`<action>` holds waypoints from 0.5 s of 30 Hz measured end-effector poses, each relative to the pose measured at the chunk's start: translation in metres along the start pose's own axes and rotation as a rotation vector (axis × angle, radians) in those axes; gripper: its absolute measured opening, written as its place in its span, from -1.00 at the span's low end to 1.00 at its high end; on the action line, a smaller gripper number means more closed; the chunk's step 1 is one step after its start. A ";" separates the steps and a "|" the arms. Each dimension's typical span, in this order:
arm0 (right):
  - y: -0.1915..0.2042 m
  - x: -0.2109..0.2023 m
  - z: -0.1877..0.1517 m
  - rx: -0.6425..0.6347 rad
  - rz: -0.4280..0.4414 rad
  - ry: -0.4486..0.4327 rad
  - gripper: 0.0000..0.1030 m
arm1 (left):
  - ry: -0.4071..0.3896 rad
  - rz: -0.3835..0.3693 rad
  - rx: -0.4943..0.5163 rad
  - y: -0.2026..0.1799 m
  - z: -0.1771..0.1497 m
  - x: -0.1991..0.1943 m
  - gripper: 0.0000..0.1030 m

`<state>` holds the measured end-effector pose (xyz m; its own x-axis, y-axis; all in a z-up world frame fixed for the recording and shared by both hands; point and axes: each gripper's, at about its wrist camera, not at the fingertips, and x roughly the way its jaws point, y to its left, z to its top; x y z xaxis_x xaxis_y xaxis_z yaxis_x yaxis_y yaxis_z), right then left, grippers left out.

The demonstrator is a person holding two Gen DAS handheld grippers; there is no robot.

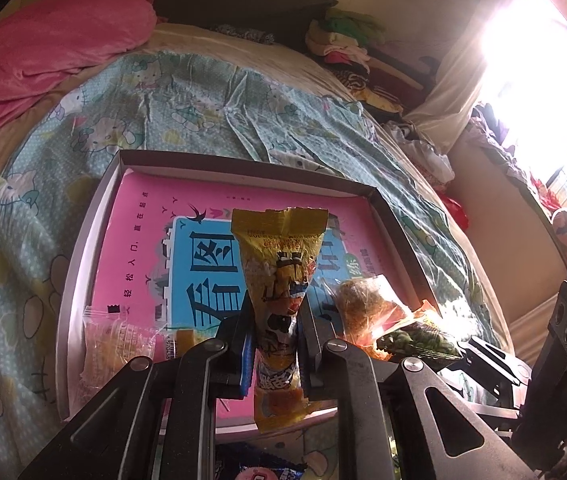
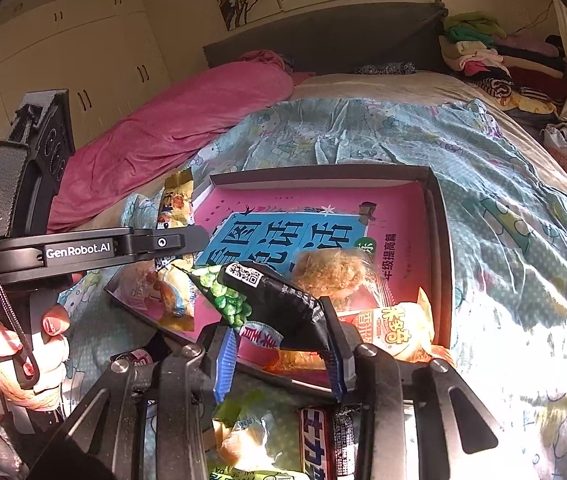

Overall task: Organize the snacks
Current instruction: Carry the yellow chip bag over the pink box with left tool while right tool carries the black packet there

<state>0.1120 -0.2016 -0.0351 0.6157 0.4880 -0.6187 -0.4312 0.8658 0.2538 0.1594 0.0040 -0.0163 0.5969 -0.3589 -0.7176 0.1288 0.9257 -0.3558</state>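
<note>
My left gripper [image 1: 273, 344] is shut on a yellow snack packet [image 1: 279, 264], held upright above the near edge of a shallow cardboard box [image 1: 83, 240] with a pink and blue book cover [image 1: 155, 248] inside. My right gripper [image 2: 279, 336] is shut on a black packet of green peas [image 2: 275, 300], held over the box's [image 2: 441, 240] near edge. In the box lie a clear bag of brown floss snack [image 2: 331, 270], a yellow-orange packet [image 2: 399, 332] and a pale packet [image 1: 111, 344]. The left gripper's arm [image 2: 83, 250] and its yellow packet [image 2: 177, 200] show at the left of the right wrist view.
The box lies on a bed with a teal cartoon quilt [image 1: 203, 108] and a pink blanket [image 1: 43, 52]. More snack packets [image 2: 267, 440] lie on the quilt below my right gripper. Folded clothes [image 2: 483, 52] pile up at the headboard. A bright window [image 1: 543, 60] is at the right.
</note>
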 end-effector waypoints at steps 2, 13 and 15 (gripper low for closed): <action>0.000 0.001 0.000 -0.002 0.005 0.004 -0.27 | 0.004 0.007 0.002 0.000 0.000 0.003 -0.66; 0.006 0.010 0.002 -0.039 0.007 0.018 -0.27 | 0.032 0.031 -0.007 0.004 0.001 0.013 -0.66; 0.009 0.011 0.002 -0.055 0.005 0.023 -0.27 | 0.038 0.037 -0.002 0.003 0.000 0.016 -0.66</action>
<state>0.1166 -0.1883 -0.0382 0.5986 0.4894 -0.6342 -0.4706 0.8555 0.2160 0.1695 0.0011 -0.0293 0.5710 -0.3287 -0.7523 0.1052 0.9381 -0.3300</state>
